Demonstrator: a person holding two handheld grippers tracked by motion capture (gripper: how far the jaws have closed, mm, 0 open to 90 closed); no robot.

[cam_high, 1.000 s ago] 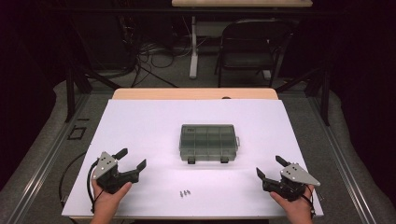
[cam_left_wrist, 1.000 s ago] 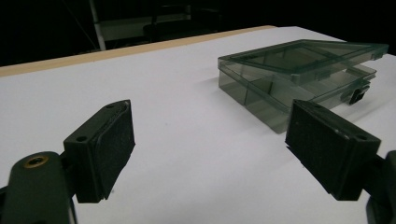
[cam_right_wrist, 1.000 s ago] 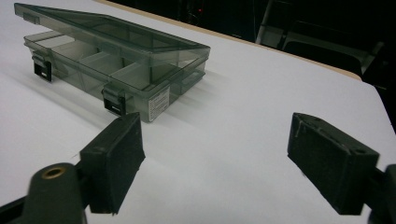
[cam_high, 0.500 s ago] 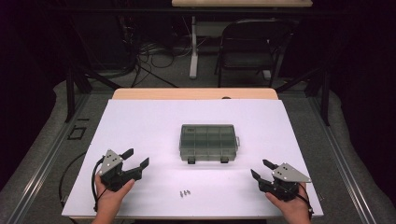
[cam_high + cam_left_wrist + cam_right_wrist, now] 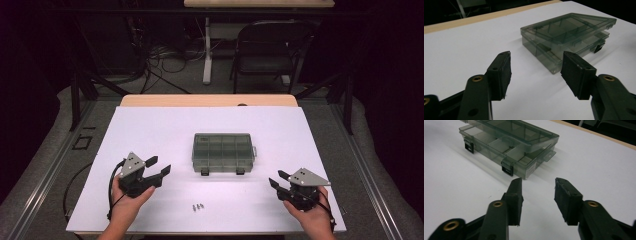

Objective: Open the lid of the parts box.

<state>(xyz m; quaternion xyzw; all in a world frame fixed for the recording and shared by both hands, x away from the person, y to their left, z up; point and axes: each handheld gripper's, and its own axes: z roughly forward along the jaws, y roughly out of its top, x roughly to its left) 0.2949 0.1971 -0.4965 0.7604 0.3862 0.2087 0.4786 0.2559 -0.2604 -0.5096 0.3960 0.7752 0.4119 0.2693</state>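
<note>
- Jaws of the left gripper [image 5: 159,166] stand apart with nothing between them; they have just been closing, and bare white table shows in the gap.
- Jaws of the right gripper [image 5: 278,179] are likewise spread over bare table, with nothing pinched, and have also just been closing.
- Between the two grippers, farther up the white table [image 5: 150,125], lies a smoky see-through plastic box [image 5: 222,152] with inner compartments.
- From the left gripper view, the box [image 5: 566,37] lies ahead and to the right of the jaws, well clear of the pads, one corner pointing toward them.
- From the right gripper view, the box [image 5: 509,145] lies ahead and to the left of the jaws, apart from them, its two dark latches [image 5: 507,170] on the near side.
- Its lid sits slightly raised above the base rather than pressed flat.
- A few small screws [image 5: 198,206] lie on the table near the front edge, between the hands and nearer than the box, touched by neither gripper.
</note>
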